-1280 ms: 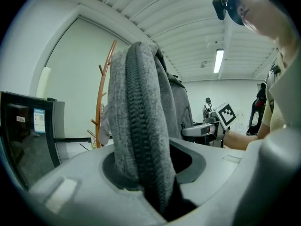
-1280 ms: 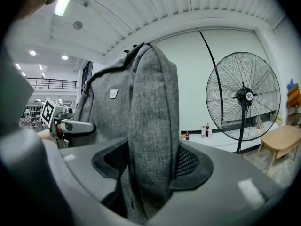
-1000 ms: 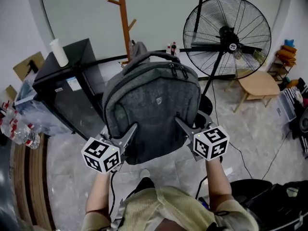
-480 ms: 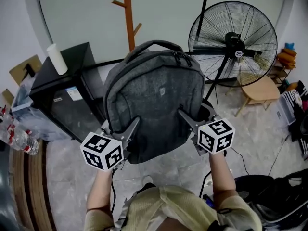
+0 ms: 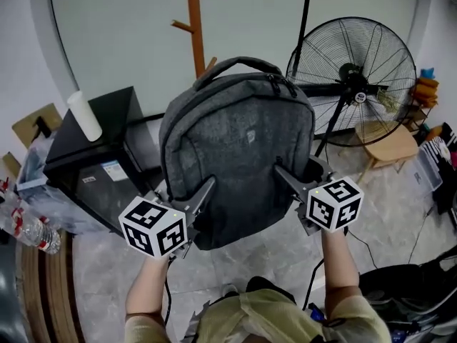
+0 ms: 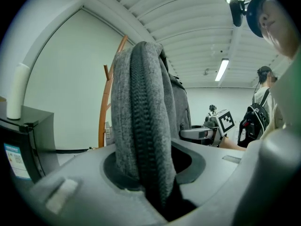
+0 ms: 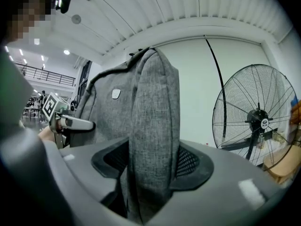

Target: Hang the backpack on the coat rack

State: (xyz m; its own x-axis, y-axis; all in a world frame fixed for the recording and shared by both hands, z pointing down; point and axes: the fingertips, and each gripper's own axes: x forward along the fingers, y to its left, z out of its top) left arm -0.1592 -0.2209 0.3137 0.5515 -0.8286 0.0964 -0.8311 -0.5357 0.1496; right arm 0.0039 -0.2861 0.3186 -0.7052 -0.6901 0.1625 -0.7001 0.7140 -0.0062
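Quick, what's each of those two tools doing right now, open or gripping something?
Left tool: closed on the backpack, gripping its left side.
Right tool: closed on the backpack's right side.

olive shirt (image 5: 275, 319), grey left gripper (image 5: 207, 188) and right gripper (image 5: 282, 174) with black-and-white marker cubes (image 5: 153, 226).

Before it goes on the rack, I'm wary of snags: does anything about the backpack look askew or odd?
Nothing stands out. The backpack is held upright, the left gripper and right gripper each shut on a lower side, its top handle free, near the coat rack.
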